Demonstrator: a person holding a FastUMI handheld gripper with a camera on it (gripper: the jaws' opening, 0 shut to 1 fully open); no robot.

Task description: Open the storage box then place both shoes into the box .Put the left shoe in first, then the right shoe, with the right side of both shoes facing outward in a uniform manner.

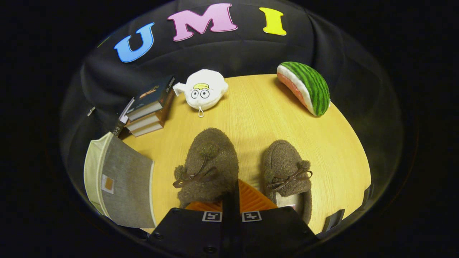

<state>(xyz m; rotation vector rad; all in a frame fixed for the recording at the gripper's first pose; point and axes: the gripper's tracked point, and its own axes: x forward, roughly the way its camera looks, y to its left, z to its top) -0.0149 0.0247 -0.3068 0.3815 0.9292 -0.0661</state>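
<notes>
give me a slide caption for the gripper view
Gripper shut on the left shoe, right shoe beside it, storage box nearby.

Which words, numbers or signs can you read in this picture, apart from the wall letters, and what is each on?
Stack of books: cover and spine print too small to read.
Storage box: a small patch, nothing legible.
Hand-held gripper: two square coded markers, no words; its fingers are shut, at the heel of the slipper just ahead.

My gripper (pixel 231 200) pointing toward 12 o'clock, tilted downward, my two fingers (pixel 251 197) pressed nearly together, only a thin gap between them
</notes>
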